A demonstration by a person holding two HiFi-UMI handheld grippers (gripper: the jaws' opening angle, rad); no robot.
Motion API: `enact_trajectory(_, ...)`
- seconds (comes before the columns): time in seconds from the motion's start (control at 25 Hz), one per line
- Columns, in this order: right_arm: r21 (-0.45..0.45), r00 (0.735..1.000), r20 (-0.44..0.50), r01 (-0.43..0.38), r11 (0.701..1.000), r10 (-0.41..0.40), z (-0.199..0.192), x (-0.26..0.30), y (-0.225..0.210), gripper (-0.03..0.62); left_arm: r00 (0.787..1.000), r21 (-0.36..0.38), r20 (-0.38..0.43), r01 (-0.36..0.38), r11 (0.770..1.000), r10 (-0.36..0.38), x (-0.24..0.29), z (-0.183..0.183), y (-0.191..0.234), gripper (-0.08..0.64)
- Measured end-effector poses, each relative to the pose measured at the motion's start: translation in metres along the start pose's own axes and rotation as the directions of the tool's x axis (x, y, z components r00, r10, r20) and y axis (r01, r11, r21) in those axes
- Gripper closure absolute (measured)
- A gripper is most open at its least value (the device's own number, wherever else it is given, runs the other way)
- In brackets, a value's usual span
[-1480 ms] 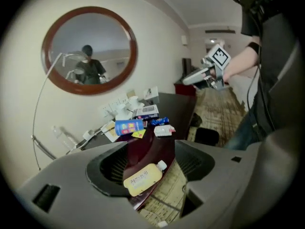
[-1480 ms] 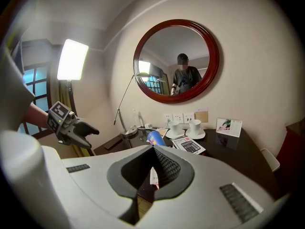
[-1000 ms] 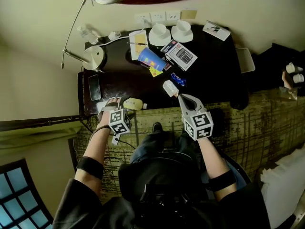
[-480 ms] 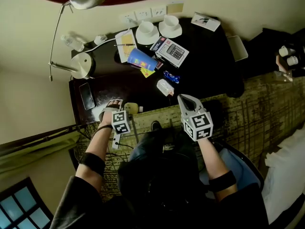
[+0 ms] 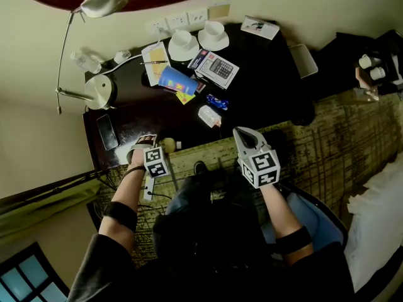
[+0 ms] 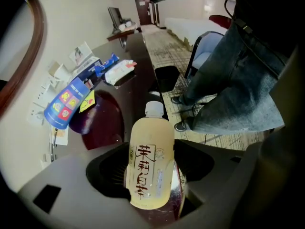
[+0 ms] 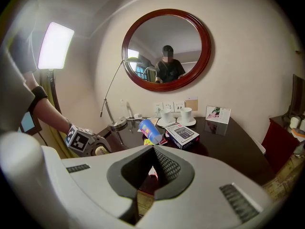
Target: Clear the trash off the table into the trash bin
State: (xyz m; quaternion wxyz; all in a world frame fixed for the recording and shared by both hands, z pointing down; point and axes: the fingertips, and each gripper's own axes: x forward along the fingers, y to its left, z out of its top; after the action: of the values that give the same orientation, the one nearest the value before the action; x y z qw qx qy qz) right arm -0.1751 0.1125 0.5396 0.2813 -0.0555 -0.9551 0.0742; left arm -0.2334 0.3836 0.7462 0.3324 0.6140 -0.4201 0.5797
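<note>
A pale yellow drink bottle [image 6: 148, 168] with a white cap lies on the dark table [image 5: 258, 90] near its front left edge, also seen as the bottle [image 5: 169, 145]. My left gripper [image 5: 150, 148] points straight down over it. Its jaws have just been closing, with the bottle between them and a gap still showing at the right pad [image 6: 198, 159]. My right gripper [image 5: 243, 134] is shut and empty, held off the table's front edge. Other trash lies mid-table: a tipped blue cup [image 5: 173, 79], a yellow note [image 5: 184, 97], a blue wrapper [image 5: 216, 102] and a white packet [image 5: 209, 116].
A boxed calculator [image 5: 217, 69], two white cups on saucers [image 5: 183, 44], a card [image 5: 259, 27], a phone [image 5: 107, 131] and a desk lamp [image 5: 101, 91] also sit on the table. A dark box-shaped container [image 6: 167, 76] stands on the carpet past the table's end.
My left gripper has come down over the bottle and its jaws have narrowed a little. My right gripper has drawn back from the white packet.
</note>
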Motion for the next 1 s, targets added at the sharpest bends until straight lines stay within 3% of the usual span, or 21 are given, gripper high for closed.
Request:
enact_trajectory(0.16,0.000,1.000,0.005,0.001,1.000,-0.001,0.000,-0.003,-0.004,0.586,1.000,-0.030,0.008,-0.019,0.999,0.019,0.002,0.002,0.004,0.270)
enact_trajectory(0.32,-0.002,1.000,0.001,-0.010,1.000,0.010,-0.001,-0.001,-0.004,0.586,0.999,-0.125,0.038,-0.031,0.992,0.036,-0.011,0.005,0.011,0.270)
enact_trajectory(0.52,-0.016,0.999,0.003,-0.044,0.999,0.044,0.005,0.003,-0.001,0.586,0.972,-0.267,0.146,-0.138,0.954,0.182,-0.058,0.027,0.048,0.270)
enact_trajectory(0.64,-0.037,0.997,0.011,-0.070,0.997,0.071,0.014,0.005,0.000,0.586,0.941,-0.342,0.194,-0.202,0.918,0.279,-0.097,0.044,0.067,0.270)
enact_trajectory(0.76,-0.068,0.995,0.023,-0.100,0.993,0.102,0.028,0.006,0.001,0.586,0.895,-0.430,0.234,-0.254,0.866,0.379,-0.138,0.059,0.081,0.270)
enact_trajectory(0.88,-0.101,0.991,0.034,-0.126,0.987,0.130,0.041,0.006,0.002,0.586,0.834,-0.542,0.273,-0.279,0.793,0.479,-0.179,0.073,0.089,0.270)
enact_trajectory(1.0,-0.117,0.984,0.054,-0.162,0.980,0.169,0.055,0.003,0.004,0.586,0.757,-0.651,0.309,-0.273,0.708,0.576,-0.221,0.089,0.095,0.270)
